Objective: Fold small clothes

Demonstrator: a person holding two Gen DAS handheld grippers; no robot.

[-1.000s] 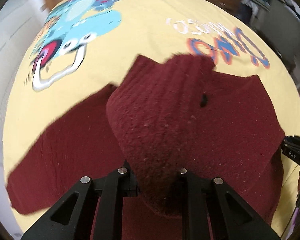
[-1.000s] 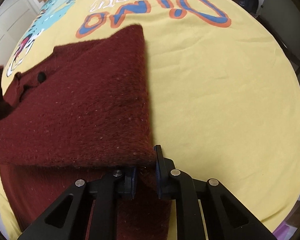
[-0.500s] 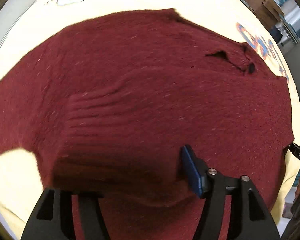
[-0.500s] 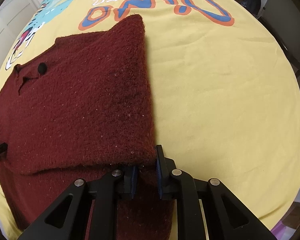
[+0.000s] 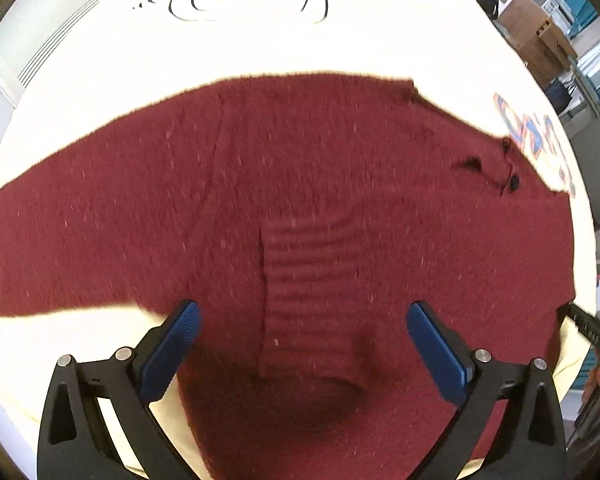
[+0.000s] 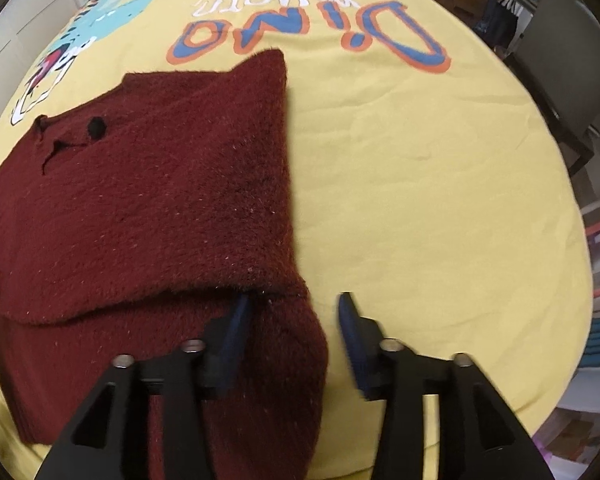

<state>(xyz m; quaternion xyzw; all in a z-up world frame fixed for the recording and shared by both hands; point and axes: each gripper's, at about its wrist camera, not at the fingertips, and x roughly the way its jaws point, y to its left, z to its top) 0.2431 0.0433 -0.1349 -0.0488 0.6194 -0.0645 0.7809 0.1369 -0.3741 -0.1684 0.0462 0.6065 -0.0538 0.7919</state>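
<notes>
A: Two tools, both letting go. The left tool [image 5: 302, 328] has its jaws opening wide over the maroon knitted sweater [image 5: 300, 208], with the ribbed cuff [image 5: 304, 292] lying between the blue pads [image 5: 176, 344] but untouched. The right tool [image 6: 296, 320] is opening too; the sweater's folded right edge sits between its jaws, and neither pad seems to press on it.

B: So where does the fold stand?

A: I'd judge both sleeves are now laid in across the body. The sweater lies flat on the yellow dinosaur-print cloth [image 6: 420, 184] covering the counter, filling the middle of the left view and the left half of the right view. Next probably comes lifting clear, then taking the hem or the collar for the crosswise fold.

B: Room for that?

A: Plenty of bare cloth at the right of the right view. In the left view the counter's edge runs close along the lower left.
</notes>
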